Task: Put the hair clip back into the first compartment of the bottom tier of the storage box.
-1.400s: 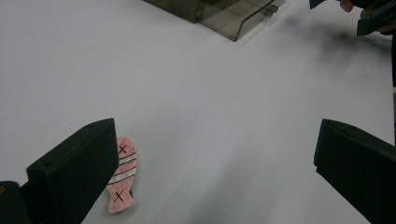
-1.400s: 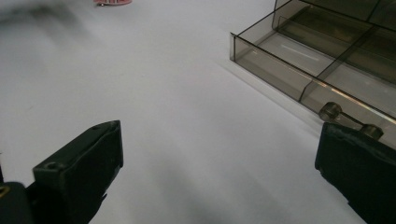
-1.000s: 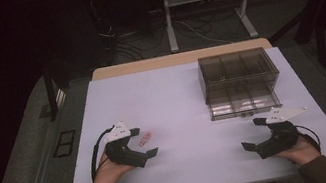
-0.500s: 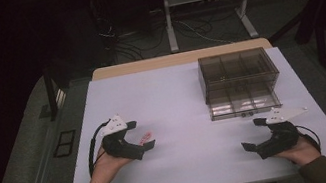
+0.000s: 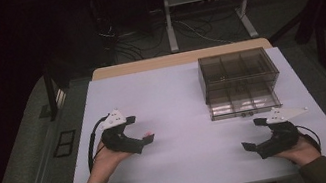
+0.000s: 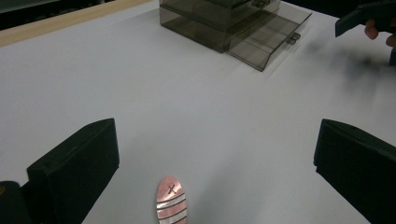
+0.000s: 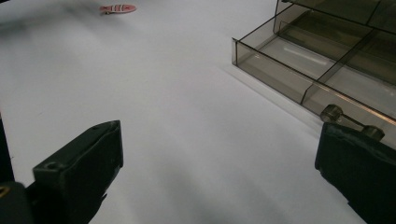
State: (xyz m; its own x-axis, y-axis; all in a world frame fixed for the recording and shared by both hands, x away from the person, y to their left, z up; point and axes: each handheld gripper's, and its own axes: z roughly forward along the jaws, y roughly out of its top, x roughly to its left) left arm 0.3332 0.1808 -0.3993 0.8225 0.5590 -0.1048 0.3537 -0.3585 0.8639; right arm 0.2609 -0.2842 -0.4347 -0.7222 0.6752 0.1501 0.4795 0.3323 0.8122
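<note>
A small pink oval piece with pale stripes (image 6: 171, 204) lies flat on the white table (image 5: 181, 118), between the wide-apart jaws of my left gripper (image 6: 217, 140). In the high view that piece (image 5: 147, 136) sits just at the tip of the left gripper (image 5: 139, 134), which is open and holds nothing. My right gripper (image 5: 252, 134) rests near the table's front right, open and empty. Ahead of the right gripper (image 7: 219, 149), the smoky clear drawer (image 7: 322, 70) stands pulled out, its handle (image 7: 352, 120) close to the right-hand jaw.
The smoky plastic drawer box (image 5: 236, 71) stands at the back right of the table, its lower drawer (image 5: 243, 105) open toward me. A wooden strip (image 5: 180, 59) edges the far side. Metal stand legs (image 5: 207, 7) and cables lie on the dark floor beyond.
My left gripper has shifted a little forward, away from the person, and stays around the pink piece. The right gripper has not moved.
</note>
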